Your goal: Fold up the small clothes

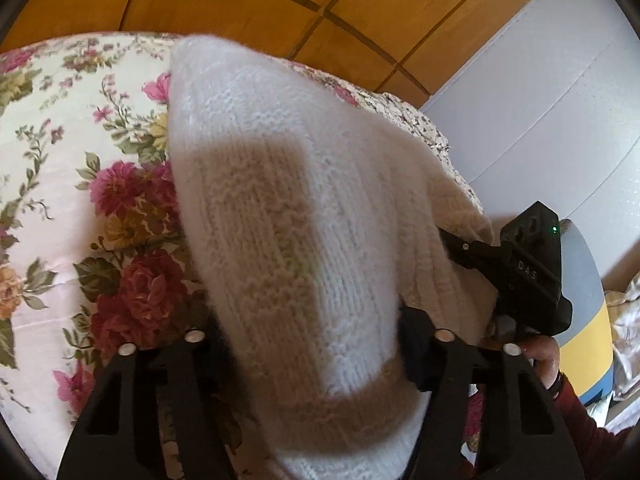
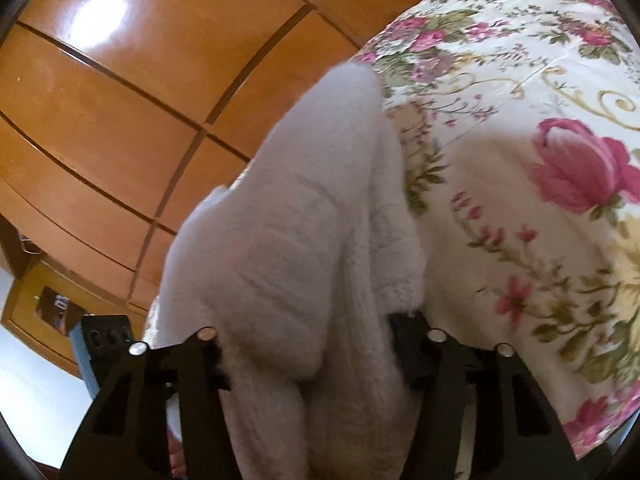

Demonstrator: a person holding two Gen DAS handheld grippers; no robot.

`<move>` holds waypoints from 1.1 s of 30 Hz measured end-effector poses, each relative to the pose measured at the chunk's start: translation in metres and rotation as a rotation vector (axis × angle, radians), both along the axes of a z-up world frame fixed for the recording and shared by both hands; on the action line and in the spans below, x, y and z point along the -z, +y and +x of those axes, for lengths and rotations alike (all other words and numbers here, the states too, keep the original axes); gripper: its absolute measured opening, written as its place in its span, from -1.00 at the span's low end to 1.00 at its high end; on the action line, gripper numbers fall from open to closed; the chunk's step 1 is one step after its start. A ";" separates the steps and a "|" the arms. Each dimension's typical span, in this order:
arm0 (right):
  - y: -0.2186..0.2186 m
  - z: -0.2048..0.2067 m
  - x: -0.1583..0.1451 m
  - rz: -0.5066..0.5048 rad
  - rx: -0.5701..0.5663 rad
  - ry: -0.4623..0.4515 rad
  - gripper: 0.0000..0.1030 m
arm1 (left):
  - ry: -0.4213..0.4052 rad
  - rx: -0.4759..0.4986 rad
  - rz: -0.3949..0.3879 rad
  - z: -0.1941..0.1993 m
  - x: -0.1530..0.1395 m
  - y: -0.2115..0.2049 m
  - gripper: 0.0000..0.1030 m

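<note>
A white knitted garment [image 1: 280, 184] with a tan band near its hem lies bunched on a floral bedspread [image 1: 80, 160]. My left gripper [image 1: 308, 320] is shut on a thick fold of it, and the knit fills the whole gap between the fingers. In the right wrist view the same white knit [image 2: 288, 240] rises in a ridge from my right gripper [image 2: 308, 332], which is shut on another bunch of it. The right gripper's black body [image 1: 528, 272] shows at the garment's right edge in the left wrist view. A hand [image 1: 540, 356] in a dark red sleeve holds it.
Orange-brown wooden cabinet doors [image 2: 120, 100] stand behind the bed. A pale wall panel [image 1: 560, 100] is at the right. A blue and yellow object [image 1: 588, 320] sits past the bed's edge. Open bedspread [image 2: 520, 120] spreads to the right of the garment.
</note>
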State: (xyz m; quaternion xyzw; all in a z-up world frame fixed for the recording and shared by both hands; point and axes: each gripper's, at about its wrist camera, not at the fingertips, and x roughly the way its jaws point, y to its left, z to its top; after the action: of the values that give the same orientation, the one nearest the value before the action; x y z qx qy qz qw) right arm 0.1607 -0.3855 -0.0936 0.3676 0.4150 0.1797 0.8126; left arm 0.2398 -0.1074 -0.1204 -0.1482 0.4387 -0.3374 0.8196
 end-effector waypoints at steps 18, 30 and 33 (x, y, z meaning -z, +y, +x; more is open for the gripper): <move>0.085 0.016 -0.048 -0.006 -0.101 -0.230 -0.12 | -0.320 -0.094 0.134 -0.023 -0.062 0.051 -0.09; 0.134 0.102 -0.061 -0.066 -0.162 -0.337 -0.12 | -0.411 -0.226 0.182 0.046 -0.077 0.083 -0.09; 0.141 0.128 -0.061 -0.100 -0.172 -0.369 -0.12 | -0.428 -0.257 0.194 0.069 -0.077 0.085 -0.09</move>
State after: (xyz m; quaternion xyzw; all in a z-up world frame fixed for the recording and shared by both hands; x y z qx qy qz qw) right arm 0.2885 -0.2448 -0.0323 0.2512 0.2974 0.2918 0.8737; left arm 0.3088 -0.0225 -0.0434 -0.0489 0.2633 -0.2105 0.9402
